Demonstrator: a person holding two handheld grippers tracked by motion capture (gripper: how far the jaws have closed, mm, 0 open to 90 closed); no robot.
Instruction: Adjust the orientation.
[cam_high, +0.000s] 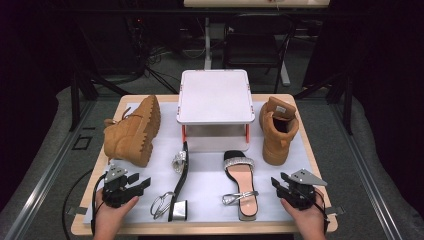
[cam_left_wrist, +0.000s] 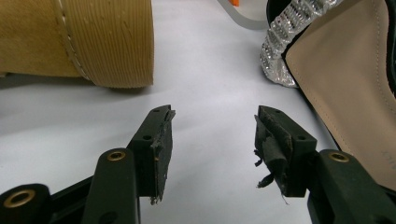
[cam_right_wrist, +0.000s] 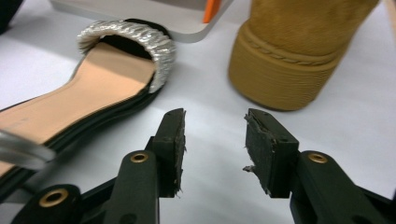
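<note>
My left gripper (cam_high: 143, 183) rests near the table's front left, jaws open and nothing between them (cam_left_wrist: 212, 135). Just ahead of it a tan boot (cam_high: 134, 131) lies on its side, its sole (cam_left_wrist: 109, 42) close in the left gripper view. A black sandal (cam_high: 178, 180) with a silver strap lies on its edge to that gripper's right. My right gripper (cam_high: 276, 184) sits at the front right, also open and holding nothing (cam_right_wrist: 215, 130). A second sandal (cam_high: 240, 182) lies flat to its left, silver band (cam_right_wrist: 140, 39) forward. A second tan boot (cam_high: 277, 130) stands upright beyond it.
A white rack (cam_high: 215, 96) on short orange legs stands at the back middle of the white mat (cam_high: 210, 175). The wooden table's front edge (cam_high: 200, 229) lies just below both hands. Dark floor, cables and chair legs surround the table.
</note>
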